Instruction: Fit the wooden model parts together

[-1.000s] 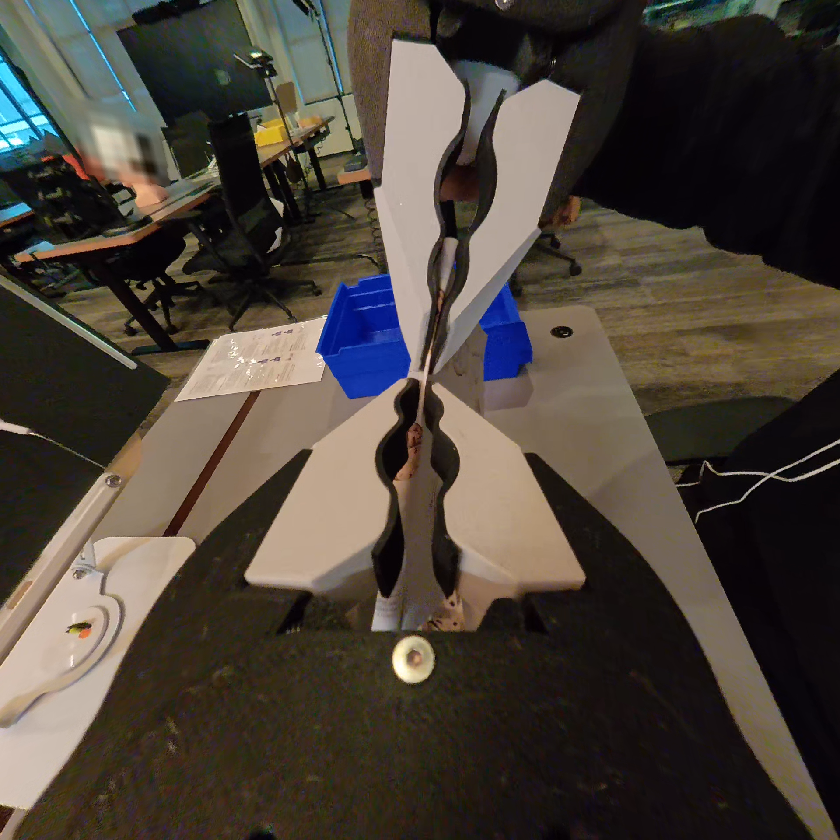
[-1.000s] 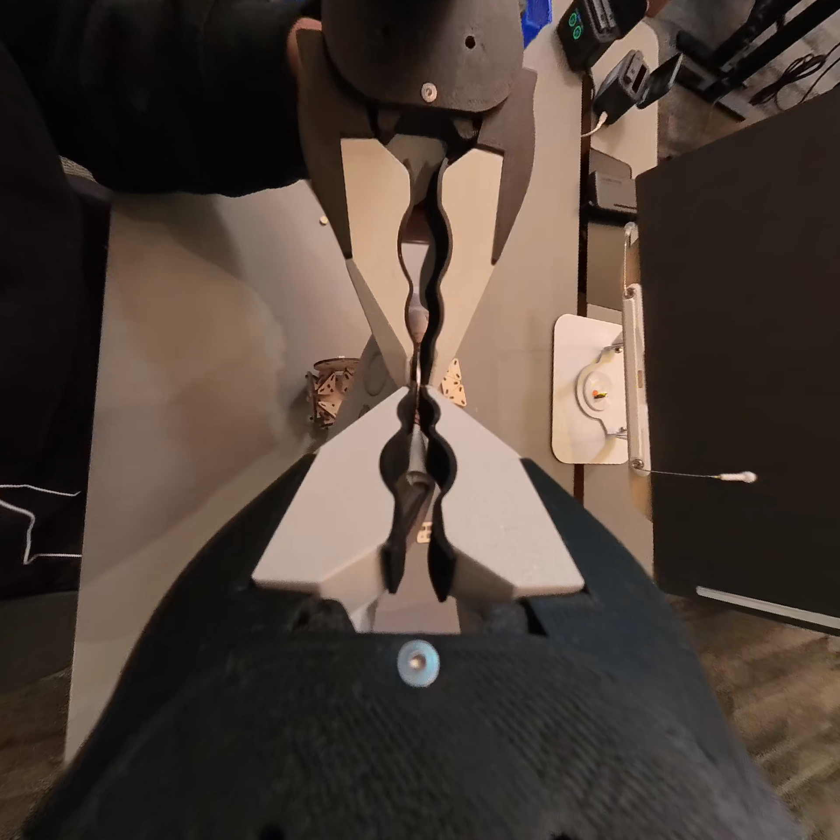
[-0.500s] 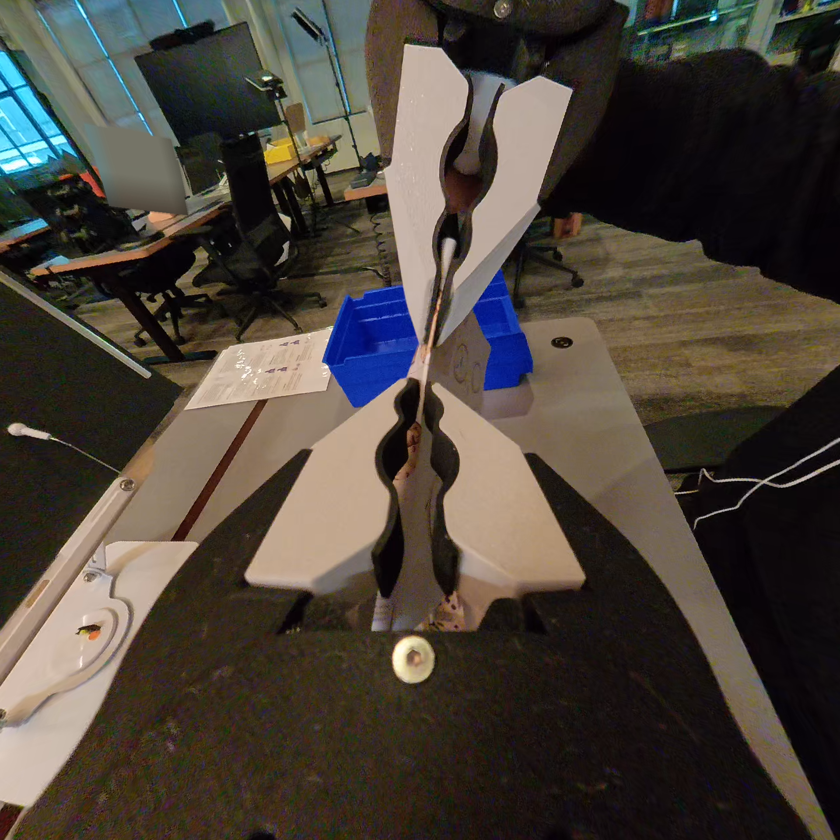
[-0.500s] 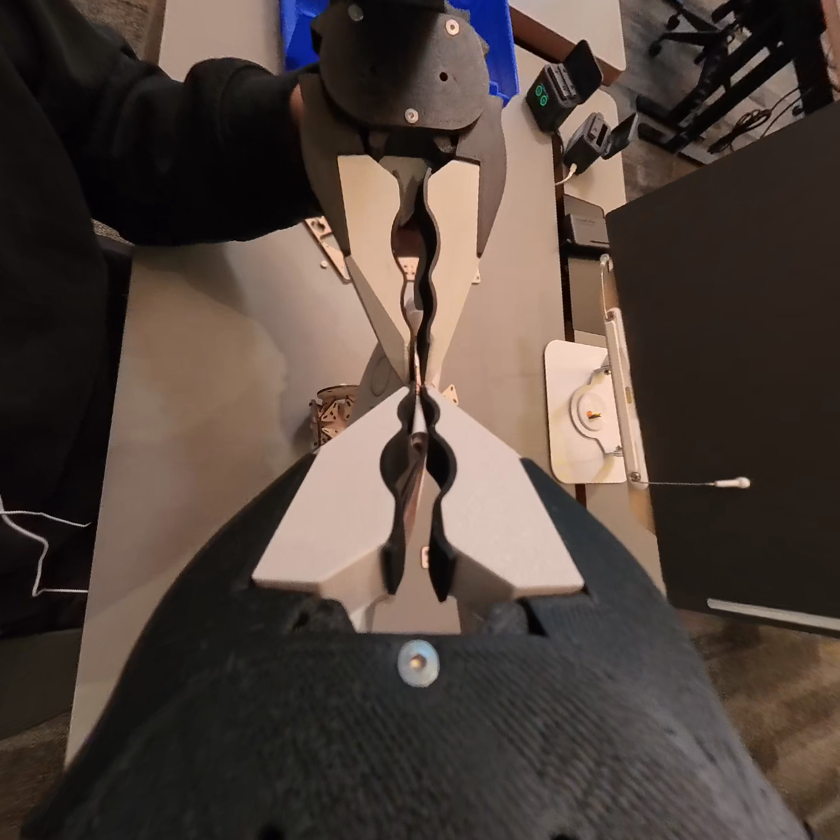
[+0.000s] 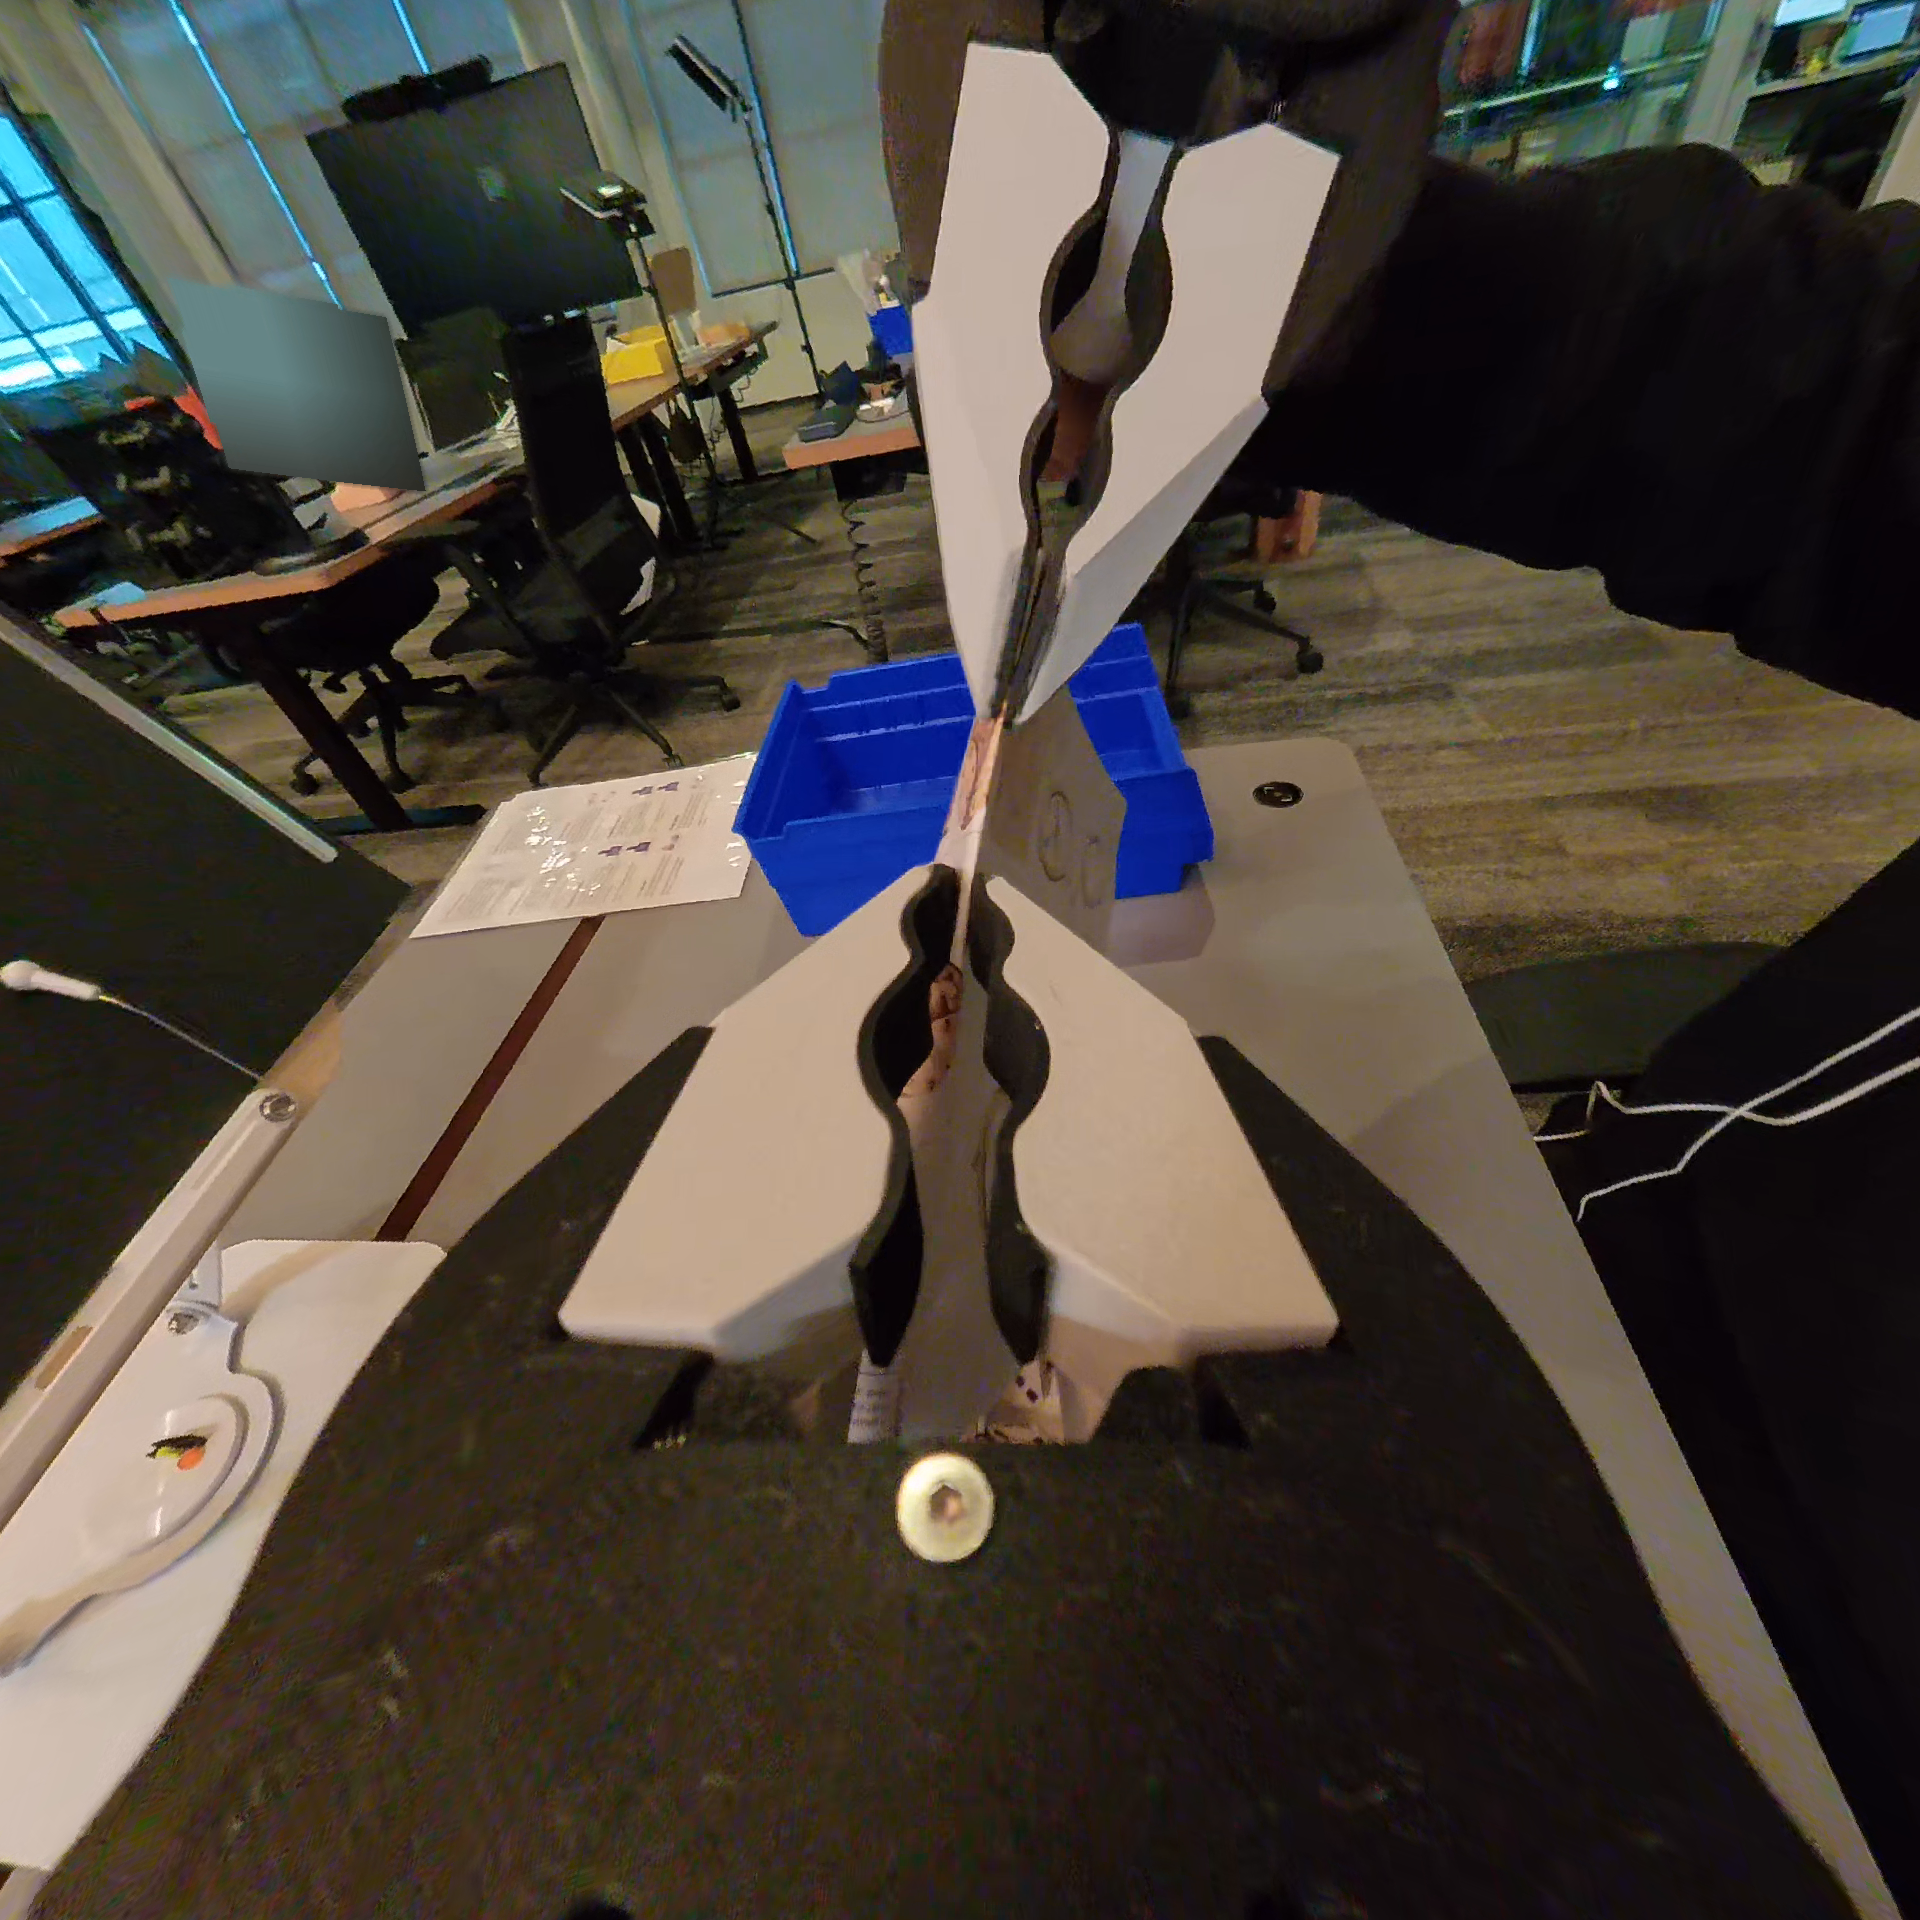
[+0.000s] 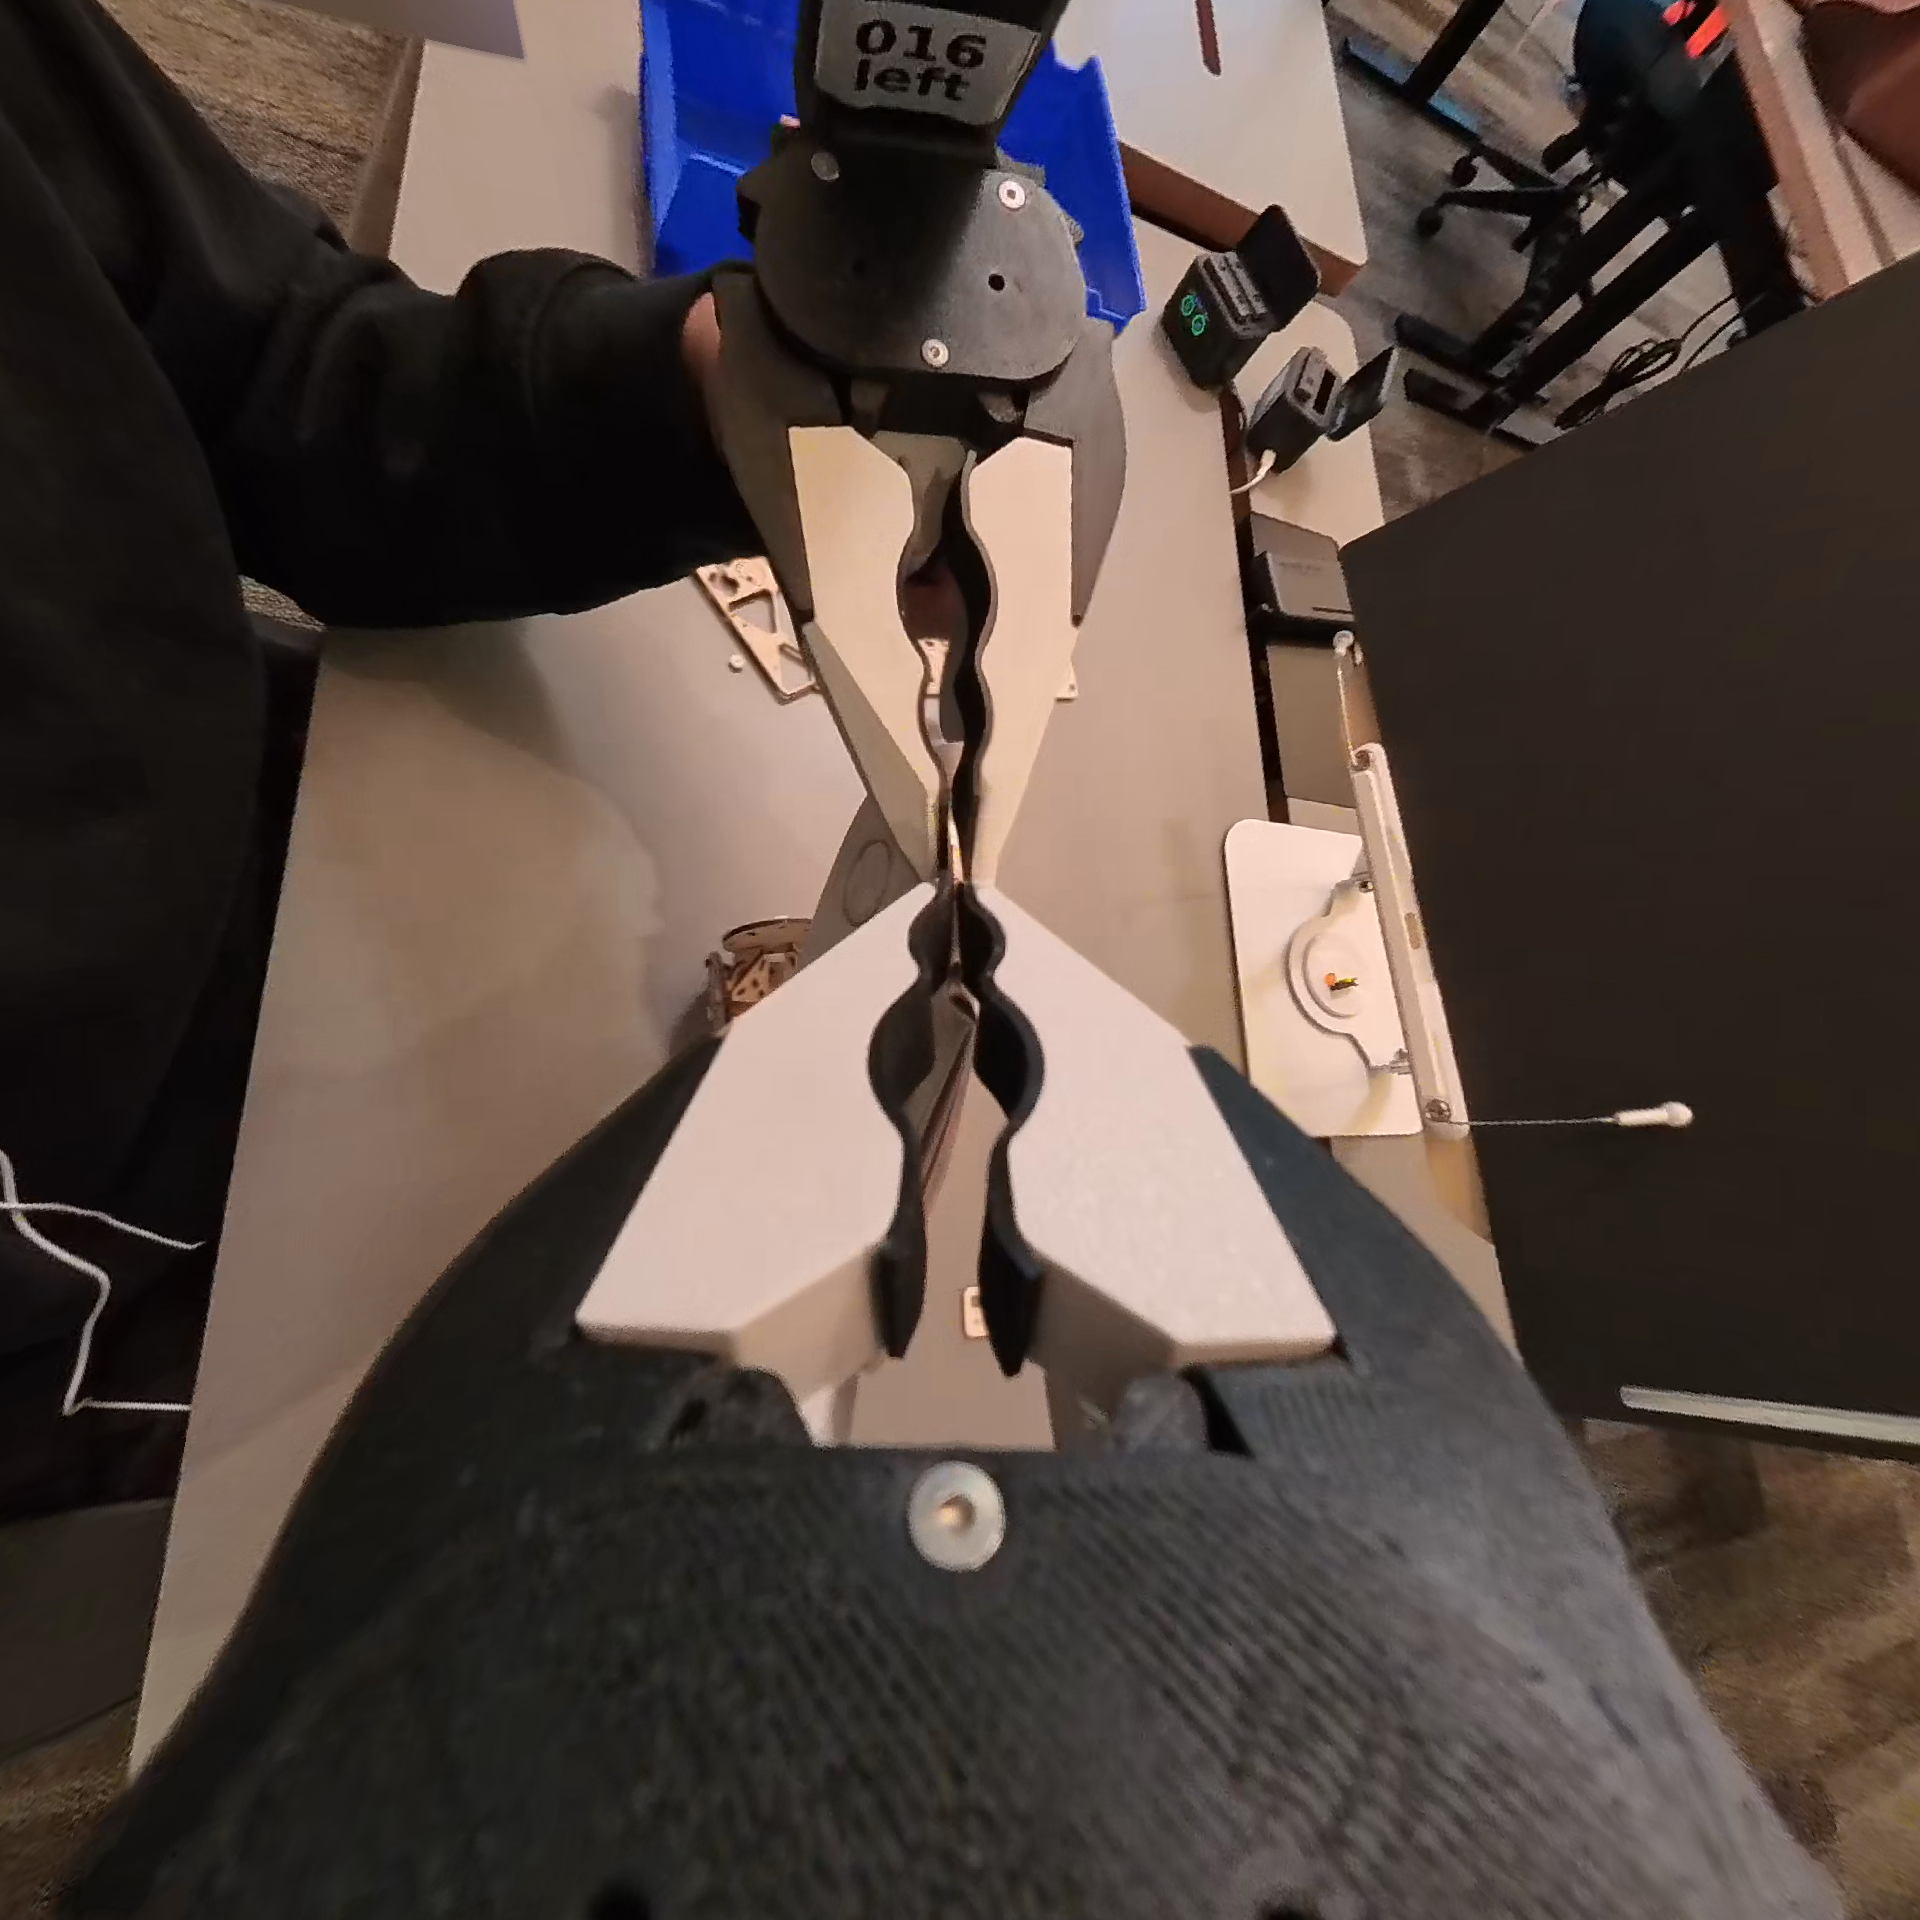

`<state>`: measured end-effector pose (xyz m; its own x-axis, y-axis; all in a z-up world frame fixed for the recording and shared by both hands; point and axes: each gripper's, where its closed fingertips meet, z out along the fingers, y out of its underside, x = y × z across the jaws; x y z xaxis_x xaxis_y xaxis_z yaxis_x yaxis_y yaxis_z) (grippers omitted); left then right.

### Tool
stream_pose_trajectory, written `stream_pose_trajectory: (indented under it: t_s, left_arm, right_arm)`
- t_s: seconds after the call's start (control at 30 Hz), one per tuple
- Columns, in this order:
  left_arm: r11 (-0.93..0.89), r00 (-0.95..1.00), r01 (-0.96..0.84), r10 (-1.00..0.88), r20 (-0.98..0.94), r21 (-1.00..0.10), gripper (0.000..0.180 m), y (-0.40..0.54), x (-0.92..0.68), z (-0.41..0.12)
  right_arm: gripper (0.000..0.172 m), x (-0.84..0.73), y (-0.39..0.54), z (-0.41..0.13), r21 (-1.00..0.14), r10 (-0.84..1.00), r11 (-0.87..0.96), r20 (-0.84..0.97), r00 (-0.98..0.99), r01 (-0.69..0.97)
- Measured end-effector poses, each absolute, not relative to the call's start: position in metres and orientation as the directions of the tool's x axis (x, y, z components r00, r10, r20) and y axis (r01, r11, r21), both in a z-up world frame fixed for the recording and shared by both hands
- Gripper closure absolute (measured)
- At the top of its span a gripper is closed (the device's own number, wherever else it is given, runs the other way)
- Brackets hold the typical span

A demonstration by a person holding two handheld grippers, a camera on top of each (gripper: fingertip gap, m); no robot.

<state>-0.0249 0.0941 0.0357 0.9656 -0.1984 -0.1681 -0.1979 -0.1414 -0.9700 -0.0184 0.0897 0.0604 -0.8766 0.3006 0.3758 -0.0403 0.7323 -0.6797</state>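
In the left wrist view the left gripper [image 5: 966, 883] is clamped on a thin flat sheet [image 5: 1049, 831], grey on one face and printed on the other, which rises edge-on from its tips to the right gripper [image 5: 1006, 717] above; that one pinches the sheet's far end, so the sheet hangs taut between the two, in the air over the grey table [image 5: 1351, 1039]. Behind it sits a blue bin [image 5: 862, 790] with a laminated page [image 5: 592, 852] beside it on the left, and a white plate [image 5: 125, 1455] lies at the near left edge. In the right wrist view the right gripper [image 6: 954, 894] is shut on the same sheet [image 6: 862, 862], tip to tip with the left gripper [image 6: 951, 831], whose black body comes down from above in a person's black sleeve [image 6: 468, 436]. Under them lie a small wooden lattice piece [image 6: 753, 966], flat wooden panels [image 6: 758, 634] farther up the table, the bin [image 6: 707, 135] at the far end and the white plate [image 6: 1320, 987] to the right. With both pairs of tips so close together on one thin sheet (little of it is free between them), I judge that handling it well means keeping both pinches firm and moving the two grippers together, without twisting, so the sheet neither slips nor creases.
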Motion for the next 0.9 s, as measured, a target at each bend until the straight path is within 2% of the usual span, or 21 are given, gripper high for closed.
stream_pose_trajectory:
  t_s: [0.17, 0.2, 0.23, 0.27, 0.3, 0.5, 0.67, 0.9]
  left_arm:
    - [-0.138, 0.966, -0.197, -0.199, -0.167, -0.971, 0.18, 0.095, -0.024, 0.037]
    - [-0.143, 0.966, -0.195, -0.2, -0.165, -0.97, 0.18, 0.095, -0.025, 0.036]
    - [-0.146, 0.967, -0.194, -0.197, -0.164, -0.97, 0.179, 0.094, -0.026, 0.035]
    - [-0.146, 0.968, -0.19, -0.194, -0.161, -0.971, 0.18, 0.094, -0.028, 0.035]
    - [-0.139, 0.968, -0.182, -0.2, -0.152, -0.973, 0.179, 0.094, -0.028, 0.035]
    - [-0.102, 0.962, -0.195, -0.216, -0.169, -0.976, 0.179, 0.096, -0.024, 0.037]
    - [-0.013, 0.945, -0.28, -0.177, -0.273, -0.96, 0.164, 0.09, -0.026, 0.043]
    - [-0.015, 0.951, -0.214, -0.231, -0.205, -0.977, 0.179, 0.088, -0.027, 0.042]
  right_arm:
    - [0.171, -0.019, 0.091, 0.062, -0.704, 0.323, 0.709, 0.369, -0.871, -0.036]
    - [0.159, -0.021, 0.093, 0.063, -0.702, 0.331, 0.711, 0.397, -0.856, -0.051]
    - [0.158, -0.023, 0.096, 0.062, -0.689, 0.335, 0.722, 0.424, -0.842, -0.06]
    - [0.169, -0.022, 0.098, 0.061, -0.682, 0.329, 0.728, 0.427, -0.842, -0.061]
    - [0.172, -0.02, 0.098, 0.061, -0.692, 0.329, 0.72, 0.402, -0.854, -0.048]
    - [0.172, -0.019, 0.1, 0.062, -0.725, 0.352, 0.689, 0.341, -0.872, -0.005]
    - [0.172, -0.021, 0.106, 0.067, -0.753, 0.392, 0.658, 0.305, -0.868, 0.032]
    - [0.172, -0.016, 0.106, 0.066, -0.743, 0.369, 0.669, 0.322, -0.872, 0.008]
